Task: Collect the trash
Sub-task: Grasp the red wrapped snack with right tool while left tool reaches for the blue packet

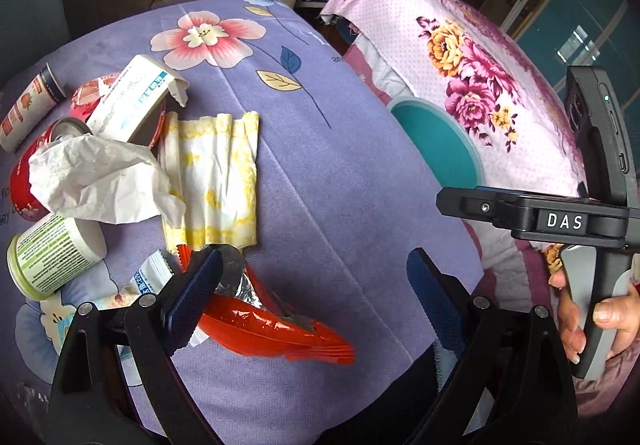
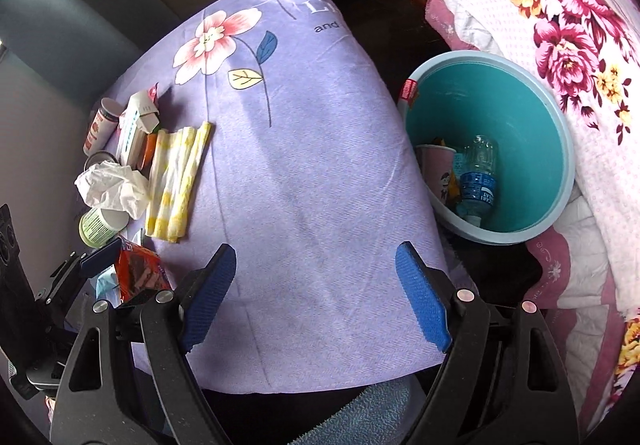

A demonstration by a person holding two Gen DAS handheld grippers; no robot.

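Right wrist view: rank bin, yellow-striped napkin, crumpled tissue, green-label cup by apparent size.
1. teal bin
2. yellow-striped napkin
3. crumpled tissue
4. green-label cup, partly hidden by the tissue, so its rank is unsure.

Two tubs (image 1: 52,259), one can (image 1: 30,169), one bin (image 2: 560,149).

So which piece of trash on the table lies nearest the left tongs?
The red wrapper, lying right at the left tongs; the tissue, cups and can sit farther off.
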